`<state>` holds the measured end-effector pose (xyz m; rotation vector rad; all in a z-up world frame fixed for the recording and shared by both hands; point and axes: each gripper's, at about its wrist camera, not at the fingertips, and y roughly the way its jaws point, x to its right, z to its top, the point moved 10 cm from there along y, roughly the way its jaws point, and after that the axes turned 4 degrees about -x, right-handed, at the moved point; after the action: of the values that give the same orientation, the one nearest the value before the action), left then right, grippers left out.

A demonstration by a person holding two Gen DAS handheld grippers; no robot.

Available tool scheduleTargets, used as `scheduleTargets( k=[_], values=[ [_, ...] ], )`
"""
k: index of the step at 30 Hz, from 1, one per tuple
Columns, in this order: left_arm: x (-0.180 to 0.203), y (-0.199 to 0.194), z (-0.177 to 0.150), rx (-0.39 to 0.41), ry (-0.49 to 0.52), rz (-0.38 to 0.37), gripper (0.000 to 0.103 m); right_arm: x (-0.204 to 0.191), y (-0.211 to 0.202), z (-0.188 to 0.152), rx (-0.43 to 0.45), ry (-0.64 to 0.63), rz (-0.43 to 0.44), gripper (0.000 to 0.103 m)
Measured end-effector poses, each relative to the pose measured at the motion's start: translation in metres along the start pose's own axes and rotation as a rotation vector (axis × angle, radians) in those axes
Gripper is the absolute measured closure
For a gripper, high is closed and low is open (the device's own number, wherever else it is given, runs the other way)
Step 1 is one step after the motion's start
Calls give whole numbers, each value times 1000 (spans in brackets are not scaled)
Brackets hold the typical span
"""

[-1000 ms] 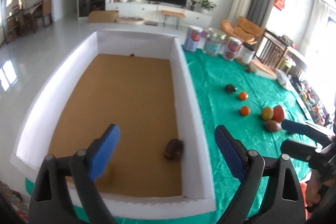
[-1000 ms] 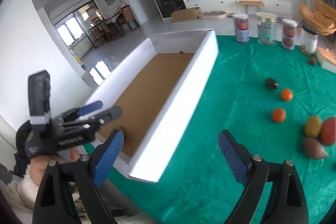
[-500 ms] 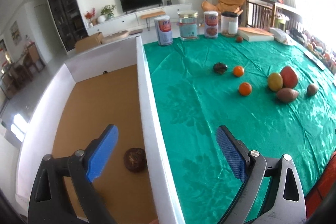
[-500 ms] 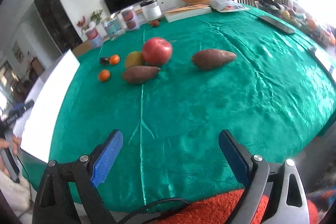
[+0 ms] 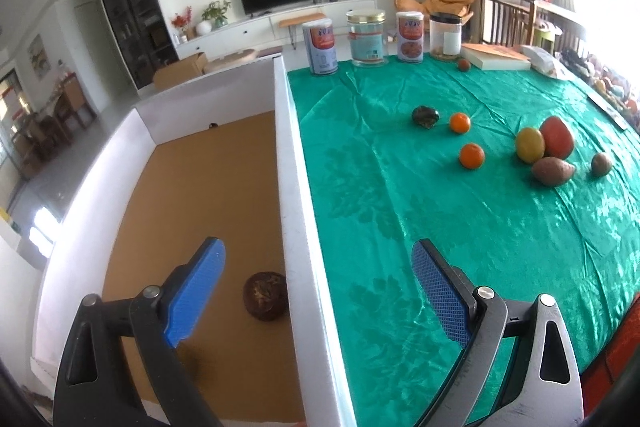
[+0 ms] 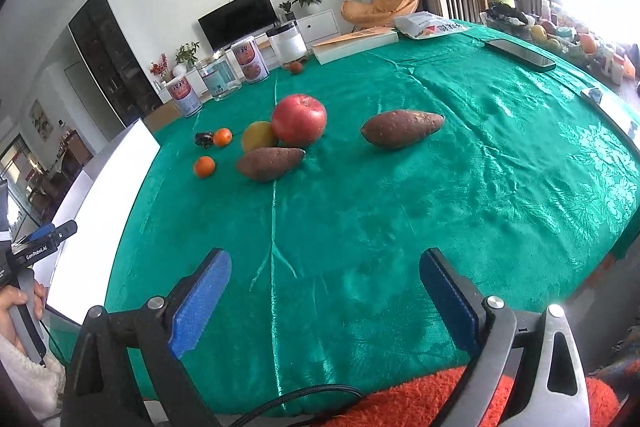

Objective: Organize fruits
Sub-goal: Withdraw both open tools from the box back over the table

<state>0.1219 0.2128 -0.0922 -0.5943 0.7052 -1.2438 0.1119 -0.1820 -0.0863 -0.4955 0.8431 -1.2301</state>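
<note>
1. The fruits lie in a loose bunch on the green cloth (image 6: pixel 400 207) that covers the desk, about in the middle, well away from the near edge.
2. A big red apple (image 6: pixel 299 118) touches a yellow fruit (image 6: pixel 259 135), and a brown sweet potato (image 6: pixel 270 163) lies just in front of both.
3. A second sweet potato (image 6: pixel 402 129) lies on its own a little to the right of the apple.
4. Two small oranges (image 6: pixel 204 167) (image 6: pixel 222 137) sit closer to the box side, and a dark lumpy fruit (image 6: pixel 204 139) is just beside the farther orange.
5. One more small red fruit (image 6: pixel 296 67) sits near the far edge, by the jars.
6. A big white box (image 5: pixel 298 227) with a brown floor stands along the left edge of the desk.
7. One dark round fruit (image 5: pixel 265 294) is already inside, in the near corner, close to the wall next to the cloth.
8. The left tool (image 5: pixel 316 287) hangs over that box wall, wide open, with nothing in it.
9. The right tool (image 6: pixel 324 295) is over the near edge of the desk; its jaws are opening, already wide, and nothing is between them.
10. Four jars and cans (image 5: pixel 366 38) stand in a row at the far edge.
11. A book (image 6: pixel 354 45), a white packet (image 6: pixel 430 25) and a dark phone (image 6: pixel 520 55) lie by the far right corner.
</note>
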Motion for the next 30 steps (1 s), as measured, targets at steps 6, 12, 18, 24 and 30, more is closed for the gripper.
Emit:
scheduleTargets(
  k=[6,12,18,24,30],
  values=[
    [-2,-1,1,7,-10,-7,7,1,1,-2,-3,-9,-5,8],
    [-4,-2,3,13,-23,-16,7,2,0,-3,-4,0,4,8],
    [-15,-24,17,107,-90,23,7,2,0,-3,-3,2,9,7],
    [-9,-75,44,304,-126,39,6,1,0,-4,-6,1,7,7],
    [58,-108,52,363,-38,-154,1,1,0,-4,-10,3,8,7]
  ],
)
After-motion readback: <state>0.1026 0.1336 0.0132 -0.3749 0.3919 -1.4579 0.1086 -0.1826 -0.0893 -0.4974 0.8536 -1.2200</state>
